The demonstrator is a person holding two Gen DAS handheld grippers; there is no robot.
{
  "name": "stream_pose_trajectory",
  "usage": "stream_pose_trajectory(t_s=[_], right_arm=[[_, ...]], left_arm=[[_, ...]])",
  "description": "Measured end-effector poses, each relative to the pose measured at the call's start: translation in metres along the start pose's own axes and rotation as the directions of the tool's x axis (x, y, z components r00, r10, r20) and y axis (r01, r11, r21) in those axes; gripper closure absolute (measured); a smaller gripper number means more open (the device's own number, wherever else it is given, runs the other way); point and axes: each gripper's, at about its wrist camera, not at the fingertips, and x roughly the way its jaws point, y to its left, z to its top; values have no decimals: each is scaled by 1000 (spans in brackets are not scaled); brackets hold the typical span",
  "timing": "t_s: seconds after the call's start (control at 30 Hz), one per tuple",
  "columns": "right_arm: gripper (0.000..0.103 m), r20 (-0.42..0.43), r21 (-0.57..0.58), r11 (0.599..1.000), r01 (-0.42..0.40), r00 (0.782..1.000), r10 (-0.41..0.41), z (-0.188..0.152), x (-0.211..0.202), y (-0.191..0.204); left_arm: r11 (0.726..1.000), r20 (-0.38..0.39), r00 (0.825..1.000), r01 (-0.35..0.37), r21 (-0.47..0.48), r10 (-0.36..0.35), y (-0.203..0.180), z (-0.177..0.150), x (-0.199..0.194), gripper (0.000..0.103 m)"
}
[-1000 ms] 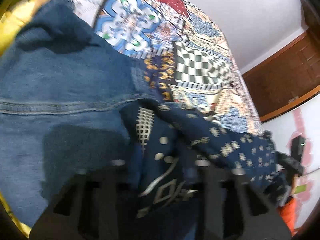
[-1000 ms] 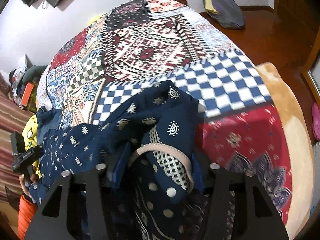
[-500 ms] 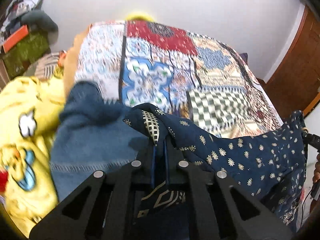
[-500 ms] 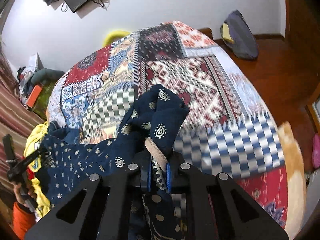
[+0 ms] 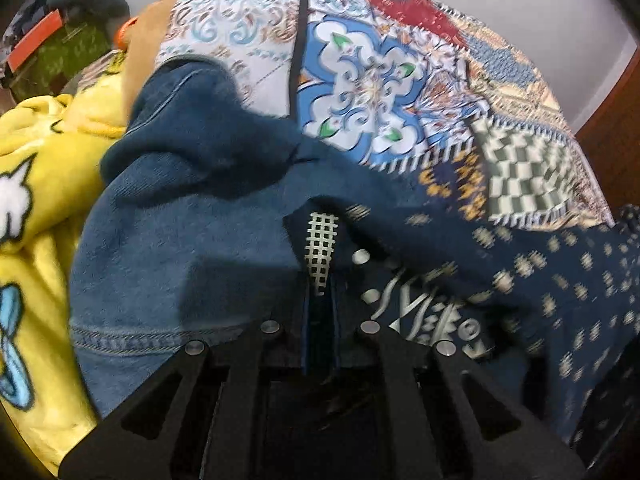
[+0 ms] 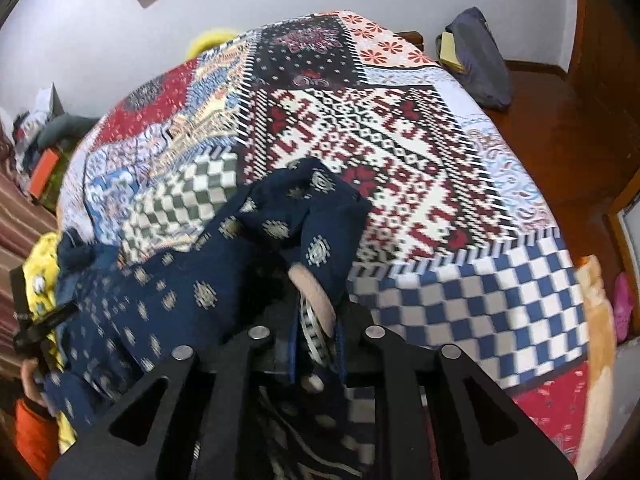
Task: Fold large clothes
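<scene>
A navy garment with pale printed motifs (image 5: pixel 520 264) hangs stretched between my two grippers above the patchwork bed (image 5: pixel 368 80). My left gripper (image 5: pixel 320 300) is shut on one edge of it, by a white lattice trim (image 5: pixel 320 248). My right gripper (image 6: pixel 316 332) is shut on another edge, by a beige band (image 6: pixel 316 296). The navy cloth (image 6: pixel 180 280) runs left toward the other gripper, seen at the far left (image 6: pixel 36 328).
A blue denim garment (image 5: pixel 180 232) and a yellow cartoon-print cloth (image 5: pixel 28 200) lie on the bed's left side. The patchwork bedspread (image 6: pixel 380 132) spreads ahead. A dark bag (image 6: pixel 480 64) sits on the wooden floor beyond the bed. Clutter (image 5: pixel 60 40) stands at the left.
Both grippers closed on the navy garment about a second ago and still hold it. Both views have tilted lower toward the bed since half a second ago.
</scene>
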Motion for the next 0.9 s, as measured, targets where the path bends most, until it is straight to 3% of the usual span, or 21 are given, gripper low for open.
stream_pose_trajectory(t_s=[0.2, 0.3, 0.37, 0.43, 0.5, 0.53, 0.6, 0.63, 0.67, 0.73, 0.9], right_arm=[[84, 14, -47, 998, 41, 999, -40, -11, -39, 1], [84, 29, -80, 996, 49, 998, -47, -21, -70, 6], [78, 36, -106, 993, 62, 998, -58, -30, -93, 12], [59, 45, -120, 991, 62, 997, -57, -40, -114, 16], [51, 66, -135, 989, 65, 996, -56, -54, -134, 20], [49, 78, -150, 986, 72, 995, -61, -62, -145, 22], [44, 93, -171, 980, 97, 992, -82, -75, -161, 28], [41, 100, -181, 977, 110, 991, -93, -83, -169, 32], [40, 110, -192, 974, 122, 989, -103, -92, -177, 34], [31, 126, -213, 968, 136, 986, -111, -106, -189, 40], [27, 113, -211, 973, 91, 991, -68, -152, -202, 38]], left_arm=[[993, 24, 996, -82, 86, 80, 1, -9, -35, 95], [994, 52, 997, -59, 97, 54, 2, -15, -70, 95], [994, 79, 997, -33, 100, 25, 0, -21, -97, 94], [994, 94, 996, -3, 106, -7, -1, -30, -119, 94], [992, 106, 994, 22, 127, -36, -4, -45, -144, 90], [990, 118, 992, 23, 142, -40, -6, -54, -157, 83], [986, 132, 990, 22, 164, -44, -11, -67, -174, 60], [985, 139, 989, 27, 171, -51, -11, -76, -184, 44], [983, 147, 987, 38, 180, -65, -12, -85, -193, 37], [978, 142, 986, 60, 201, -90, -12, -104, -208, 36], [973, 83, 985, 135, 185, -152, -2, -143, -221, 33]])
